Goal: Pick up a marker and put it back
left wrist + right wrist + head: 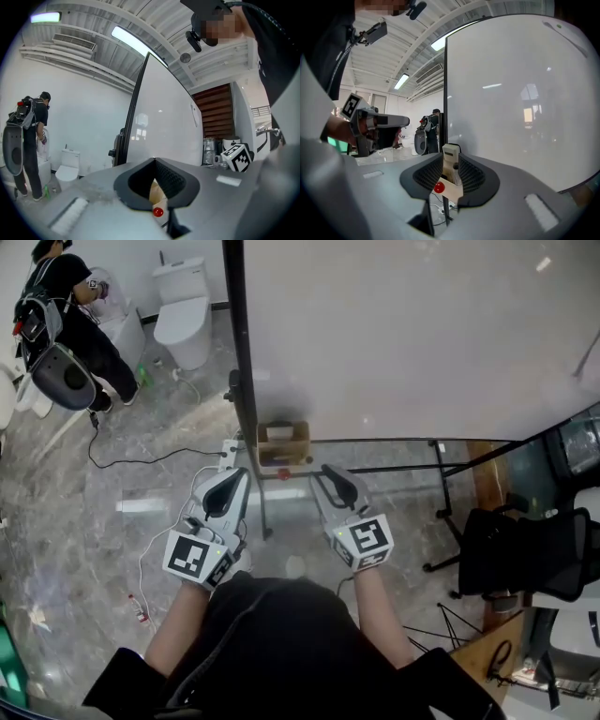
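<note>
- Head view: I stand at a whiteboard (pixel 403 334) with both tools held out toward a small box (pixel 283 459) fixed at its lower edge.
- My left tool (pixel 233 476) is just left of the box; in the left gripper view its jaws meet at the tips, with nothing pinched between them.
- My right tool (pixel 329 472) is just right of the box. In the right gripper view its jaws stand spread, the box showing in the gap; the pads touch nothing.
- An eraser (pixel 279 432) lies in the box.
- I cannot pick out the marker for sure; a red dot (pixel 284 474) sits at the box's front, and it shows in both gripper views.
- Neither tool touches the box.
- Far left, another person (pixel 66 324) stands near a toilet (pixel 183 315).
</note>
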`<act>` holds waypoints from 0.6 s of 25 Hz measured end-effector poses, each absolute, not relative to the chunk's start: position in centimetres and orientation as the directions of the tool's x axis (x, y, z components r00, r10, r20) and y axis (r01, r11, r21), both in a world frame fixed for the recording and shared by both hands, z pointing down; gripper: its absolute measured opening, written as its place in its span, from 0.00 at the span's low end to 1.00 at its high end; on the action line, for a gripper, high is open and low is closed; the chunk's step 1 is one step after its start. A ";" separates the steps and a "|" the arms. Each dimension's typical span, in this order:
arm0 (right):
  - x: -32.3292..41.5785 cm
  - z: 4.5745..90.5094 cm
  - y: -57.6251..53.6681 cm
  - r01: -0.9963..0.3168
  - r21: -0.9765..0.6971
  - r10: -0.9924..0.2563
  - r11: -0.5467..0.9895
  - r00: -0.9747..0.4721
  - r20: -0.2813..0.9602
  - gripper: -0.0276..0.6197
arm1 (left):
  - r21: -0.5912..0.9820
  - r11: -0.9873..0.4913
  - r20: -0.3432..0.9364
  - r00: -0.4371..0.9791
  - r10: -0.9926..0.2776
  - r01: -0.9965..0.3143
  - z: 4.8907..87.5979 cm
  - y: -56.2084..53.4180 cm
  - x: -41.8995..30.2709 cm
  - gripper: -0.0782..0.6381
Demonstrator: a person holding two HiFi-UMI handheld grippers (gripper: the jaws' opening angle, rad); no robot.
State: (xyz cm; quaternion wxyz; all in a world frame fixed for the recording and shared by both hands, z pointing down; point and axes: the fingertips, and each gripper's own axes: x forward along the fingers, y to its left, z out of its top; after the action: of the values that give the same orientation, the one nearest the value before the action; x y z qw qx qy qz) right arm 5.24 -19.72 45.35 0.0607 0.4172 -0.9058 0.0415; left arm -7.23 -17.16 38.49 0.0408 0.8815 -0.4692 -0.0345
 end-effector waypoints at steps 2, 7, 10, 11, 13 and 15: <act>5.0 46.3 -20.1 -0.772 -0.019 -0.759 0.635 -0.628 0.169 0.24 | 0.109 -0.566 -0.016 0.568 -0.823 -0.817 38.7 -17.3 -7.4 0.12; 4.4 48.4 -21.3 -0.787 -0.021 -0.768 0.616 -0.607 0.203 0.28 | 0.119 -0.582 0.002 0.587 -0.810 -0.804 39.5 -17.5 -7.6 0.12; 4.3 49.2 -22.0 -0.794 -0.027 -0.772 0.607 -0.597 0.215 0.28 | 0.125 -0.586 0.008 0.591 -0.807 -0.801 39.8 -17.6 -7.7 0.12; 4.3 49.4 -22.2 -0.795 -0.027 -0.773 0.606 -0.596 0.219 0.28 | 0.125 -0.587 0.010 0.592 -0.806 -0.800 39.9 -17.7 -7.7 0.12; 4.2 49.9 -22.7 -0.798 -0.027 -0.774 0.602 -0.592 0.226 0.28 | 0.123 -0.589 0.013 0.594 -0.804 -0.799 40.1 -17.9 -7.7 0.12; 4.2 50.1 -23.1 -0.801 -0.025 -0.776 0.598 -0.587 0.231 0.28 | 0.121 -0.588 0.016 0.594 -0.804 -0.800 40.2 -18.2 -7.9 0.12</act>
State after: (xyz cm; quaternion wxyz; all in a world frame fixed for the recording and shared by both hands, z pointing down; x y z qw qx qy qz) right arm 4.20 -23.14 50.07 0.0986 0.4439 -0.8884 0.0631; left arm -7.86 -18.16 40.18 0.0577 0.8908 -0.4503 -0.0200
